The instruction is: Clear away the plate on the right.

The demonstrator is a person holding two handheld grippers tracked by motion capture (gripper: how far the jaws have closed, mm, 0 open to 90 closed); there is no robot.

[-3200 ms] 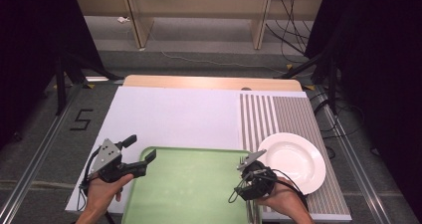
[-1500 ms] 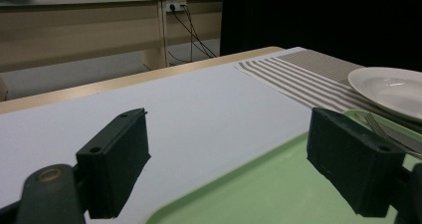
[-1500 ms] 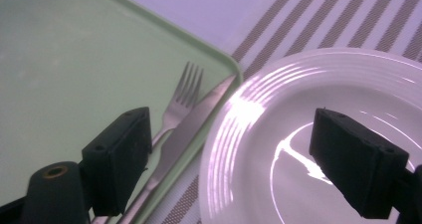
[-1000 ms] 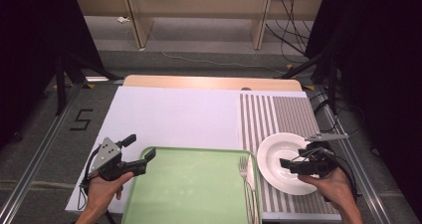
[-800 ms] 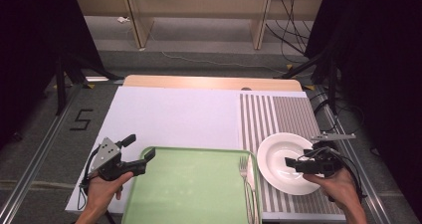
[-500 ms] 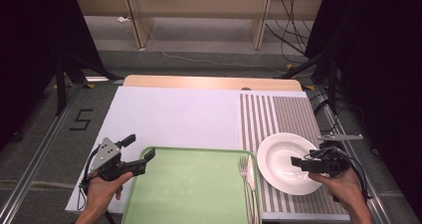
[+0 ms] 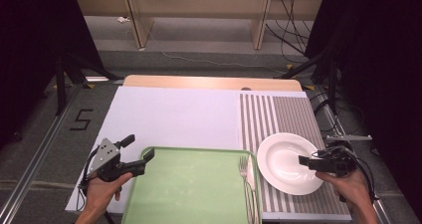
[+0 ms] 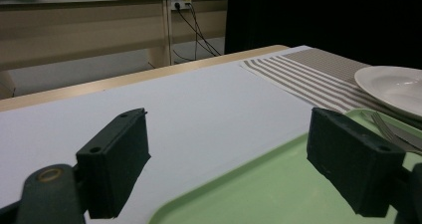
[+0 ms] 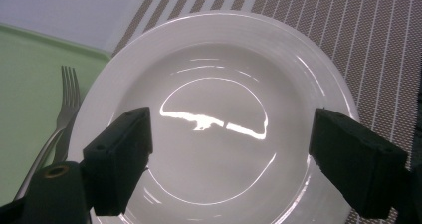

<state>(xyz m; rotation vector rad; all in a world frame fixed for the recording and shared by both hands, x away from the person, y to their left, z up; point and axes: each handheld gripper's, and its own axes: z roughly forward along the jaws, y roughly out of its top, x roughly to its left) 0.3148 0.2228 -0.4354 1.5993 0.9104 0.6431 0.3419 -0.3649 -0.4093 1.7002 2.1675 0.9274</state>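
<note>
My right hand-held gripper (image 7: 304, 161) hangs wide open and empty over the white plate (image 7: 288, 162); a shallow bite on its slick right rim could slip.

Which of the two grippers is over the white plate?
The right gripper, open above the white plate. The left gripper is at the green tray's left edge.

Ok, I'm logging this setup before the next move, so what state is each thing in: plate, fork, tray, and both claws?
plate: upright, empty, resting on the striped mat
fork: lying flat on the tray's right side, tines pointing away from the person
tray: flat on the table, bare apart from the cutlery at its right edge
left claw: open, at the tray's left edge, gripping nothing
right claw: open, above the plate, gripping nothing
</note>
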